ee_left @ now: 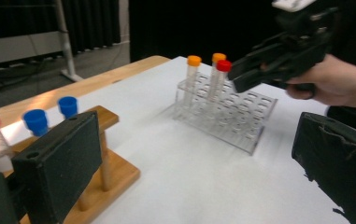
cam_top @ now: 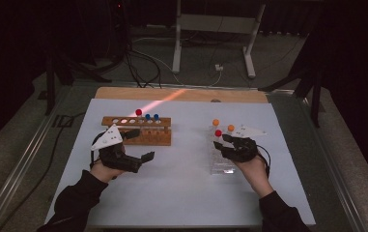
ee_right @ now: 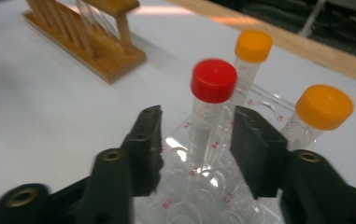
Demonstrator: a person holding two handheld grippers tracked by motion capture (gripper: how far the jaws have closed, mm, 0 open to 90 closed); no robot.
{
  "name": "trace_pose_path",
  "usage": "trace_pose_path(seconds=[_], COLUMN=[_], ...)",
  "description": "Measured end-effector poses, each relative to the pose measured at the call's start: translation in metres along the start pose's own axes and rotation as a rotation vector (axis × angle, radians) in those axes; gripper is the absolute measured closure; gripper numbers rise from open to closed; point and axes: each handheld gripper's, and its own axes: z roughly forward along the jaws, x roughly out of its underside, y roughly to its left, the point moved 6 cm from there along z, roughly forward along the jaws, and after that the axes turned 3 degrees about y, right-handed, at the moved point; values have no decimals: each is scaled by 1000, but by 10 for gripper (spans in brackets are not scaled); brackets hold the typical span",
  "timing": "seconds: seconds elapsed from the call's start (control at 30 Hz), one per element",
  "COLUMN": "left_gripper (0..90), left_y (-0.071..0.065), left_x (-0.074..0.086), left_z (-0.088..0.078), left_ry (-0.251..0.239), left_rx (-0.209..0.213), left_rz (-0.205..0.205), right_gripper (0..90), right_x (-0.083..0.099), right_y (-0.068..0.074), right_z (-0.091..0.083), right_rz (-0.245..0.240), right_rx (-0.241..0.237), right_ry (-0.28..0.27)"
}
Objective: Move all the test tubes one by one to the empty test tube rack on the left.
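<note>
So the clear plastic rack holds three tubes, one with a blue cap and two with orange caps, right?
Not quite. The third tube's cap is red, not blue, as the right gripper view shows. The clear plastic rack does hold three tubes, two with orange caps.

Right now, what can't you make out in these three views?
- Right hand-held gripper: right gripper view, whether its pads touch the red-capped tube between them; the tube is blurred there.
- Clear rack: high view, its wells are too small, and the hand covers part.
- Wooden rack: left gripper view, a jaw hides its near side.
- Left hand-held gripper: jaws wide, nothing between.
</note>
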Motion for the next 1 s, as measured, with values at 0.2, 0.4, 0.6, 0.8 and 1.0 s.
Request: trace_pose_path(seconds=[0.2,0.4,0.6,0.8,1.0], left_gripper=[26,27,27,27,27], left_y=[-1,-1,0,-2,-3], left_x=[0,1,1,1,-2], left_z=[1,2,2,2,0], left_ry=[12,14,11,10,7], left_rx=[-1,2,7,16,21], left_rz=[14,6,2,0,6], right_gripper=[671,736,747,748,748], right_x=[2,1,-1,-15,-36], right_y=[-3,-4,-2,0,3], right_z=[14,18,14,-4,-34], right_rz=[8,-9,-12,-31,-42], right_rx=[13,25,22,31,32], right_ry=[42,35,14,-43,-140])
